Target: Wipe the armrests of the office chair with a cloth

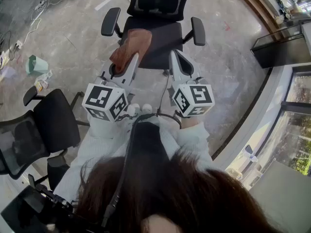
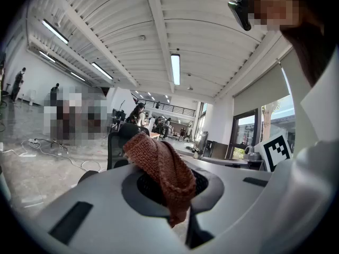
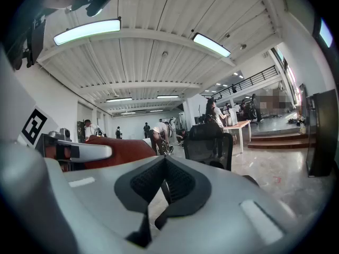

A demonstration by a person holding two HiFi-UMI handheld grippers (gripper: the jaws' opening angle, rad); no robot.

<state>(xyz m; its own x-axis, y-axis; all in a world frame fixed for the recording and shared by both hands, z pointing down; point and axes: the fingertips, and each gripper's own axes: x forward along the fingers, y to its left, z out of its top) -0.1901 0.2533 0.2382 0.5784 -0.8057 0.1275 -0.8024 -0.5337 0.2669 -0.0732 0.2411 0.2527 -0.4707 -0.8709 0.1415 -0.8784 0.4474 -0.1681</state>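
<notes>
A pale, mottled floor [image 1: 73,42] fills most of the head view, with loose cables seen at its upper left. The black office chair [image 1: 155,40] is set at the top centre, facing the person. The top of its backrest is cut off by the frame edge, and its base is hidden under the seat and the grippers. Its two armrests are seen clear of everything, one at the view's left [image 1: 111,21] and one at the view's right [image 1: 198,31]. A second black chair [image 1: 53,123] is placed at the left and is partly cut off by the edge. The bottom of the view is blocked by the person's hair and sleeves.

The left gripper [image 1: 127,61] is held in front of the seat, and its jaws are closed tight on a rust-brown cloth [image 1: 130,43], by which the jaw tips are covered. The cloth is bunched above the jaws near the seat's front corner, well apart from both armrests. Whether the seat is touched cannot be told.

The right gripper [image 1: 176,57] is held beside it. Its jaws are pressed together with nothing between them, as its own view shows.
</notes>
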